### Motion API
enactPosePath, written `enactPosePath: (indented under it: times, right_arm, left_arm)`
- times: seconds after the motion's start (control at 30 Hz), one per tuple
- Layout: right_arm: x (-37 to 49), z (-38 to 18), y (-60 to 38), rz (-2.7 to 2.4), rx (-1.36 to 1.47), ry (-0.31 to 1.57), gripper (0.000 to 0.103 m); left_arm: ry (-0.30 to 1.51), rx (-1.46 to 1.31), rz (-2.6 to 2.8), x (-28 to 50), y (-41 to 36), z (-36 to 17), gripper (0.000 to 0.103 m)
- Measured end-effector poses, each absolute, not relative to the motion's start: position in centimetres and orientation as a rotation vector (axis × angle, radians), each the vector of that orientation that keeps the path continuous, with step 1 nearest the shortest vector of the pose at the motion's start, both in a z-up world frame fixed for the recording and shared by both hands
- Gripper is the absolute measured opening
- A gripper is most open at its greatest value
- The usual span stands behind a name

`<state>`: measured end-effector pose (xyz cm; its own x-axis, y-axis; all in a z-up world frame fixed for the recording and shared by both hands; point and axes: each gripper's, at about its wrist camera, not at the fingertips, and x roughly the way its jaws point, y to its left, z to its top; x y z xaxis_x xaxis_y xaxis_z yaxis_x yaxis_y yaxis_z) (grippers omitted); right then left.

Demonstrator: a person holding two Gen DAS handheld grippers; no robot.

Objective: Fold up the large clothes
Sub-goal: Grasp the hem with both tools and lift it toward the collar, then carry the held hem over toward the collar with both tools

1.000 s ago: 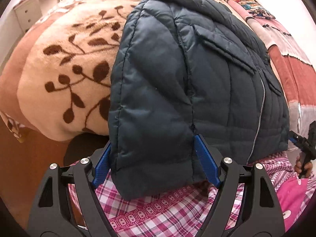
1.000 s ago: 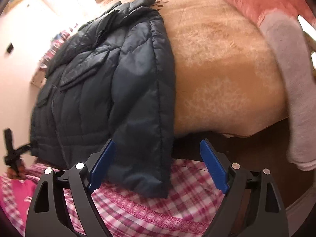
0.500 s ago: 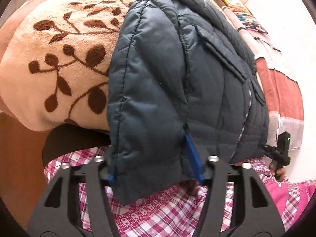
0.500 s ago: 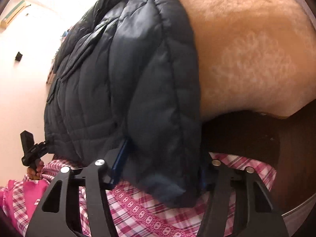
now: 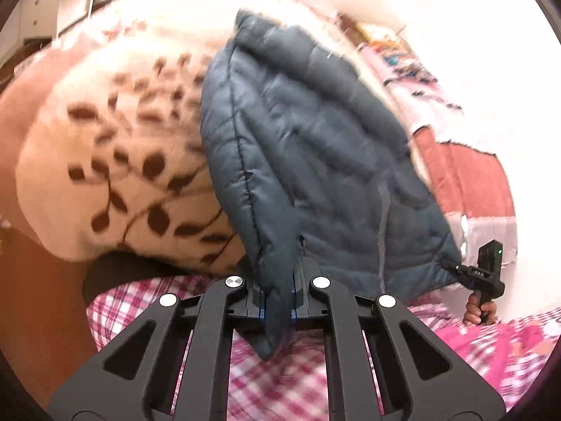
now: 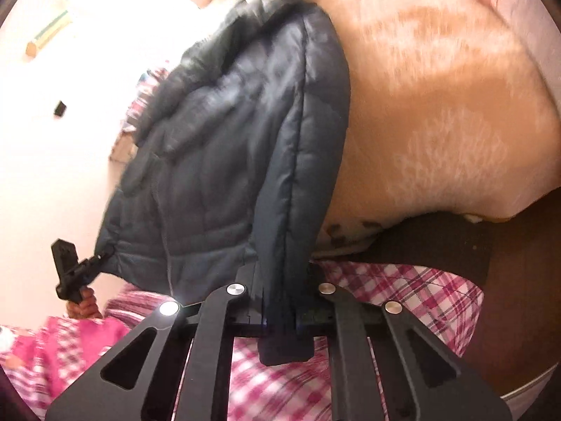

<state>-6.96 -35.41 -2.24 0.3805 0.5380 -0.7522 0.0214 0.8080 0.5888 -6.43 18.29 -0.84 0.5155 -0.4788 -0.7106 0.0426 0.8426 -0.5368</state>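
the dark quilted jacket lay on the bed, over a cream blanket printed with brown leaves; its lower hem hung off the near edge of the bed. the zipper ran down the front panel in the left wrist view.

left tongs: drawn together and clamped on the jacket's hem at a seam on the left side; a flap of the fabric stuck out below the pads toward the camera.

right tongs: jaws closing, already pinching the jacket's opposite lower edge, with a folded end of dark fabric poking out beneath them. on this side the blanket showed plain tan.

each wrist view caught the other tongs at the far hem corner, held by a hand, with the dark cloth drawn into a point at their tip. pink plaid clothing of the person filled the bottom of both views. both pictures were motion-blurred. a patchwork of pink and red fabric lay past the jacket's right side in the left wrist view.
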Motion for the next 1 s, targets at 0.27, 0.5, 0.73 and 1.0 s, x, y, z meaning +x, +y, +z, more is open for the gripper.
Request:
enactPosePath:
  times: [0.27,0.5,0.73,1.0]
  right_arm:
    - [-8.1,4.0,-36.9,0.359,0.635,0.978,0.010]
    - [-11.4,8.7,-37.8,0.377,0.640,0.860,0.010]
    - [-15.2,12.4,-37.9,0.402,0.669,0.749,0.010]
    - [-14.6,13.4,-37.7,0.441,0.672,0.711,0.010]
  left_arm:
    - [0.774,-0.454,-0.366,-8.3,19.0,6.8,0.008]
    - [0.662,-0.415,-0.405,-11.8,20.0,11.7,0.009]
    - [0.581,-0.381,-0.463,-15.8,20.0,14.7,0.009]
    - [0.551,-0.432,-0.453,-14.9,20.8,15.1,0.009]
